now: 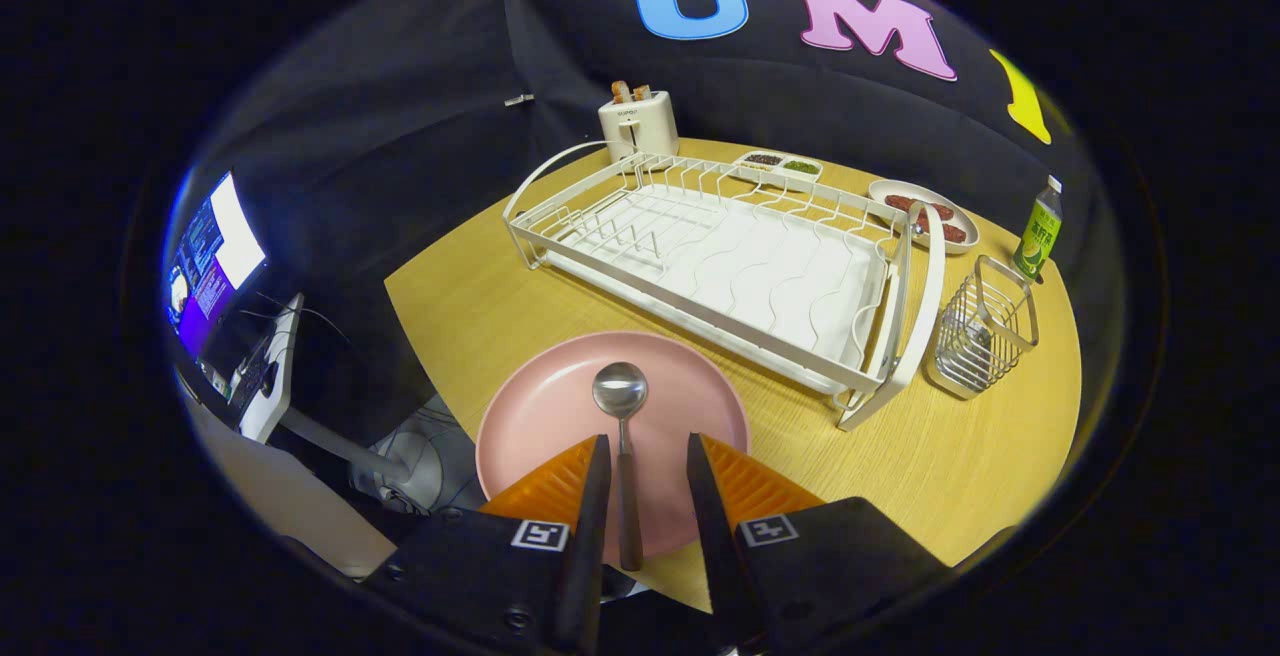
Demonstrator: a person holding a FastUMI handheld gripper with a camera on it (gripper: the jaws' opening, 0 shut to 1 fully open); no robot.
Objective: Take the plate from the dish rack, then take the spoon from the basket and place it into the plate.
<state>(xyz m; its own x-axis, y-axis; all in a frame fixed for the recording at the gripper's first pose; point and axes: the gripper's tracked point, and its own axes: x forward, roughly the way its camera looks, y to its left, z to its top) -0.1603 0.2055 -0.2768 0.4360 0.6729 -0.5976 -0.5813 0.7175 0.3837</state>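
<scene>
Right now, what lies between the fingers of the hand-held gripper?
In the gripper view, the spoon lies on the pink plate, its handle between the open hand-held gripper fingers, close to one, bowl just ahead.
</scene>
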